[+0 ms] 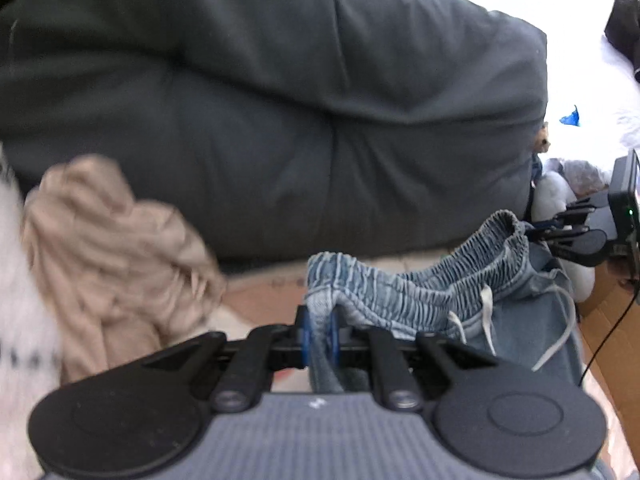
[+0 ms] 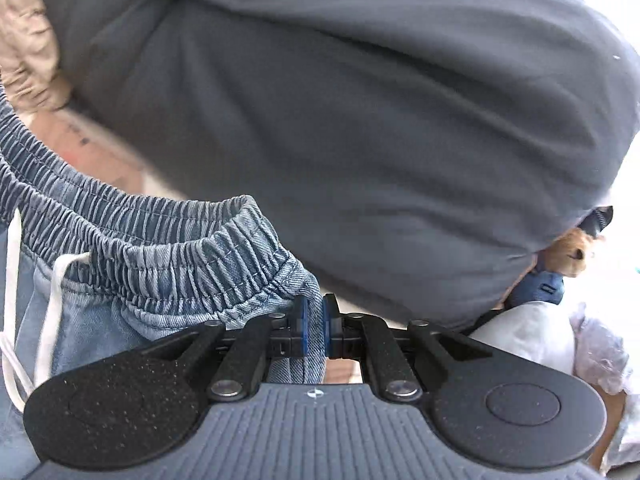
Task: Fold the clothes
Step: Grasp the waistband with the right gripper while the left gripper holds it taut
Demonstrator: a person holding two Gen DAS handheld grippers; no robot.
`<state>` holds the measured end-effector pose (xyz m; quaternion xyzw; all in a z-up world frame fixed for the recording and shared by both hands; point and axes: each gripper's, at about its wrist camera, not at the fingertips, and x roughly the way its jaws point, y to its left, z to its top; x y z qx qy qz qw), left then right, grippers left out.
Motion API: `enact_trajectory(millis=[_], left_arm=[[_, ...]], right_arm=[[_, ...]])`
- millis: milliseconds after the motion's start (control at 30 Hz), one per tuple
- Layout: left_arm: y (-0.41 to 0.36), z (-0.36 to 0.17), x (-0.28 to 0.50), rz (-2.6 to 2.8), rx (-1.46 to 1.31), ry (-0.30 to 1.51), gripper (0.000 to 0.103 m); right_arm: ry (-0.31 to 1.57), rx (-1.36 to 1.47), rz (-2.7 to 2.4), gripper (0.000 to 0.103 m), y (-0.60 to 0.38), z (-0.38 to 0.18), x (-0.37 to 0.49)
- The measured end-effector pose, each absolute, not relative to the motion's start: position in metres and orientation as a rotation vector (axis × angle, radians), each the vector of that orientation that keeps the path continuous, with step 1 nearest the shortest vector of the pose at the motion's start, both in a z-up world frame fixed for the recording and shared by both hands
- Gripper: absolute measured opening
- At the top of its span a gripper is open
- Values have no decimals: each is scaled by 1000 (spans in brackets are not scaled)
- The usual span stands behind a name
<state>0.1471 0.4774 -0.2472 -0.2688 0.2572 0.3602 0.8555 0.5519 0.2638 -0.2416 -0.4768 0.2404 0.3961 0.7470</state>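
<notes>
Overhead, a dark grey cushion (image 1: 280,120) fills the background as you hold a pair of light-blue denim shorts (image 1: 520,320) aloft by the waistband, with what looks like a floor mat beneath. Beside it, to your left, a crumpled beige garment (image 1: 112,248) sits in a heap.

Both tools are clamped down narrow on cloth: your left gripper (image 1: 319,338) pinches one end of the elastic waistband (image 1: 400,292), and your right gripper (image 2: 315,330) pinches the other end, its blue pads nearly meeting over a fold of denim.

Between the two grips the waistband sags and bunches, so its long axis runs side to side from left gripper to right, opening upward, while the legs appear to hang below, mostly out of view. The white drawstring (image 1: 486,308) dangles loose on the front face.

To do this step well, you draw your hands apart until the elastic lies straight, keep both grips level, and let the legs hang free of twists. Watch the drawstring: it can snag a finger or get trapped in a fold.
</notes>
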Motion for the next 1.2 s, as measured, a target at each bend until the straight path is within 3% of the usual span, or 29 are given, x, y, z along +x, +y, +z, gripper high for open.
enact_trajectory(millis=[333, 633, 833, 867, 900, 1200], left_arm=[[517, -263, 158, 870, -521, 568, 10], [547, -326, 166, 907, -575, 711, 10], [561, -362, 178, 895, -615, 826, 12], [562, -364, 179, 891, -616, 835, 13], [561, -362, 179, 889, -608, 837, 13], [539, -311, 179, 864, -535, 808, 13]], right_arm=[[559, -970, 804, 5, 292, -245, 586], [717, -980, 817, 5, 331, -300, 620], [755, -910, 826, 10, 319, -307, 631], [761, -899, 828, 20, 317, -308, 633], [768, -887, 829, 21, 315, -309, 635], [738, -849, 967, 24, 296, -297, 626]])
